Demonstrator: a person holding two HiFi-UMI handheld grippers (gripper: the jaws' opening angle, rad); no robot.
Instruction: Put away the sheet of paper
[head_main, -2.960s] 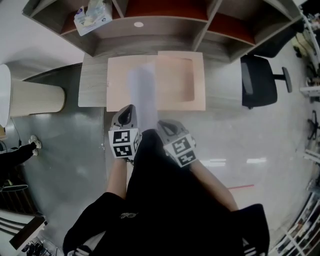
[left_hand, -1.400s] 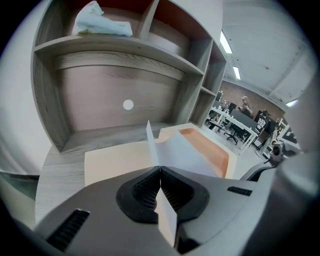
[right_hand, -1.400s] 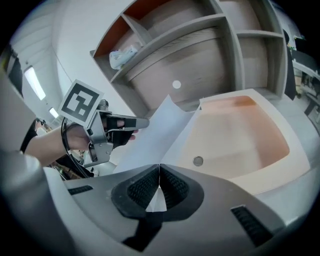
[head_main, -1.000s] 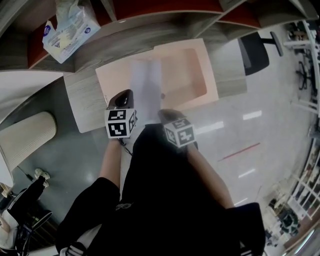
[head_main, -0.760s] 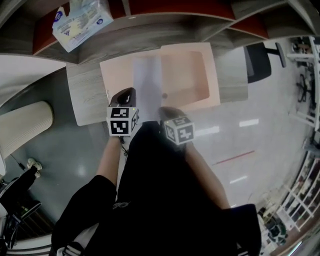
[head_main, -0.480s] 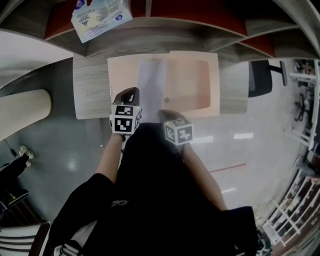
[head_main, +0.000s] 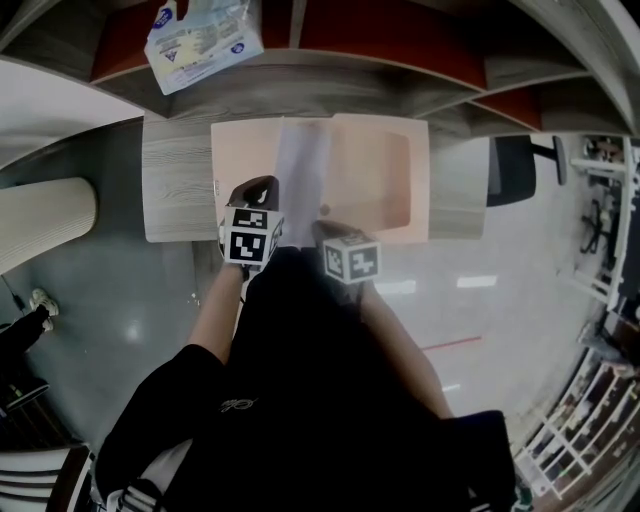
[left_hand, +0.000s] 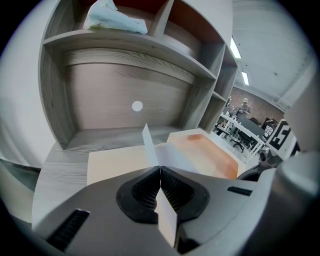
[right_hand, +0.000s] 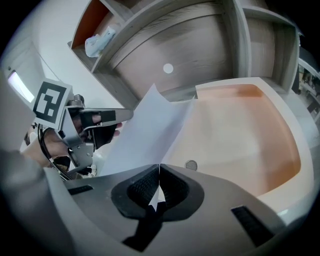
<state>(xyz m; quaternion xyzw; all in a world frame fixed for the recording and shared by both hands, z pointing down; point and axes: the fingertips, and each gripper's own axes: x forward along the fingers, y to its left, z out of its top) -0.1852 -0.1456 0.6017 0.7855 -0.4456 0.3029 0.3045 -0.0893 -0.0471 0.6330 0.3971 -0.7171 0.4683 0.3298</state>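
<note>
The white sheet of paper (head_main: 300, 165) is stretched over the desk, held at its near edge by both grippers. My left gripper (head_main: 262, 190) is shut on the sheet's left near corner. In the left gripper view the paper (left_hand: 149, 144) stands on edge between the closed jaws (left_hand: 160, 172). My right gripper (head_main: 323, 228) is shut on the right near corner. In the right gripper view the paper (right_hand: 145, 127) runs out from the jaws (right_hand: 159, 172) toward the left gripper (right_hand: 95, 120). Below the sheet lies a peach tray (head_main: 395, 185) with a flat peach board (head_main: 240, 160) beside it.
The wooden desk (head_main: 175, 190) stands under a shelf unit with red-backed compartments. A tissue pack (head_main: 195, 30) lies on a shelf at upper left. A small round disc (right_hand: 190, 164) sits in the tray. A black office chair (head_main: 510, 170) stands to the right.
The head view has swung so the desk now lies square ahead. Both grippers have kept their hold on the sheet over the peach board and tray.
</note>
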